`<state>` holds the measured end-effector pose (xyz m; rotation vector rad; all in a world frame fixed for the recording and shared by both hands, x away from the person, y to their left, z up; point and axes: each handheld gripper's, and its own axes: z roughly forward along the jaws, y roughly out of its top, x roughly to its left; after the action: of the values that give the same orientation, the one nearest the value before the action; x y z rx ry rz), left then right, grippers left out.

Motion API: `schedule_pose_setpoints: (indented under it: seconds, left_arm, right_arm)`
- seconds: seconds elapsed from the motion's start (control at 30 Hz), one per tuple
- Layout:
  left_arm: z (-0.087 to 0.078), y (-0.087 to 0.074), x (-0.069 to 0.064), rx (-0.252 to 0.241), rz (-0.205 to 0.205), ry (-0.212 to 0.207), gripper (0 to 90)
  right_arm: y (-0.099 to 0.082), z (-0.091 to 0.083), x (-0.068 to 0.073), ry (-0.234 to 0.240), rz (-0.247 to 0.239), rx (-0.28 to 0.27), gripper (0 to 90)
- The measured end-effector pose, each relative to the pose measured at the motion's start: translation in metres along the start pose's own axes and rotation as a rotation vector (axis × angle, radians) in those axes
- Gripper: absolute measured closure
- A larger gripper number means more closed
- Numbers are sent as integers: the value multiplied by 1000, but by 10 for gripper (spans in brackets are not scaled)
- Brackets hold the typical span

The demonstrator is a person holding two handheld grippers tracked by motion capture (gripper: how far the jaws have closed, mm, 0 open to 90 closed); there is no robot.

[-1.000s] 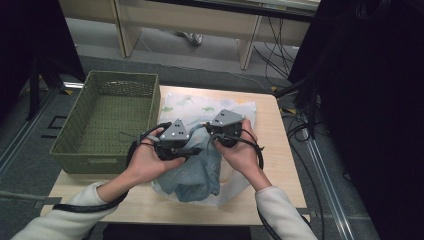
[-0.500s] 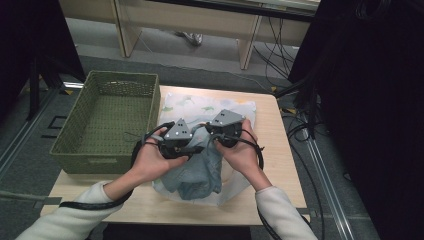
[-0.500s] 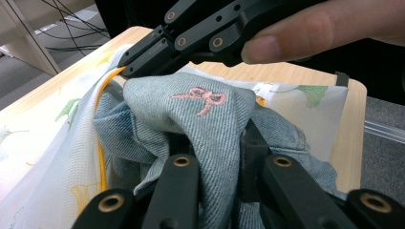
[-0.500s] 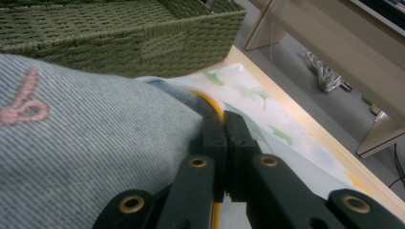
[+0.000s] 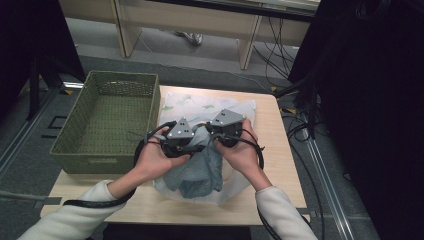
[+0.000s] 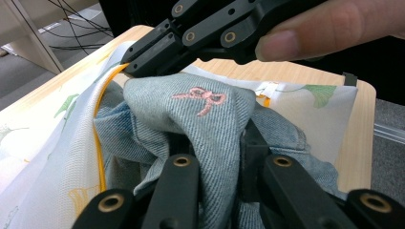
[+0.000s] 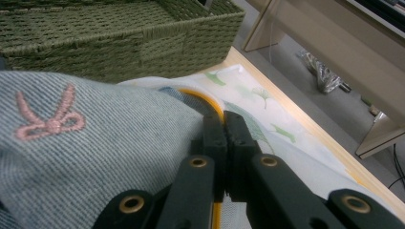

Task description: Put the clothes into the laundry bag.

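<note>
A light blue denim garment (image 5: 200,167) with a pink embroidered bow (image 6: 200,98) lies partly inside a white mesh bag (image 5: 200,105) with green leaf prints. My left gripper (image 6: 217,143) is shut on a fold of the denim just below the bow. My right gripper (image 7: 223,125) is shut on the bag's yellow-edged opening (image 7: 200,98), right beside the denim. In the high view the left gripper (image 5: 195,147) and right gripper (image 5: 212,137) sit close together over the middle of the bag, tips facing each other.
A green woven basket (image 5: 102,120) stands at the left of the wooden table (image 5: 280,145), touching the bag's edge. Cables lie on the floor at the right. A wooden shelf frame (image 7: 305,28) stands beyond the table.
</note>
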<state>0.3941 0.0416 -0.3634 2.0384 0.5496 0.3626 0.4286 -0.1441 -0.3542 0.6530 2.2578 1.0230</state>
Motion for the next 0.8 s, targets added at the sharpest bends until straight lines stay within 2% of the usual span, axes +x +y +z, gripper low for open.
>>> schedule_pose_setpoints:
  seconds: [0.07,0.37,0.8]
  left_arm:
    - [0,0,0,2,-12,4,800]
    - [2,0,4,-6,-17,16,800]
    - [7,-1,12,-1,-34,57,800]
  right_arm:
    - [0,0,0,4,-9,-5,900]
    - [2,-1,0,3,-30,-15,900]
    - [5,-5,1,2,-23,-33,900]
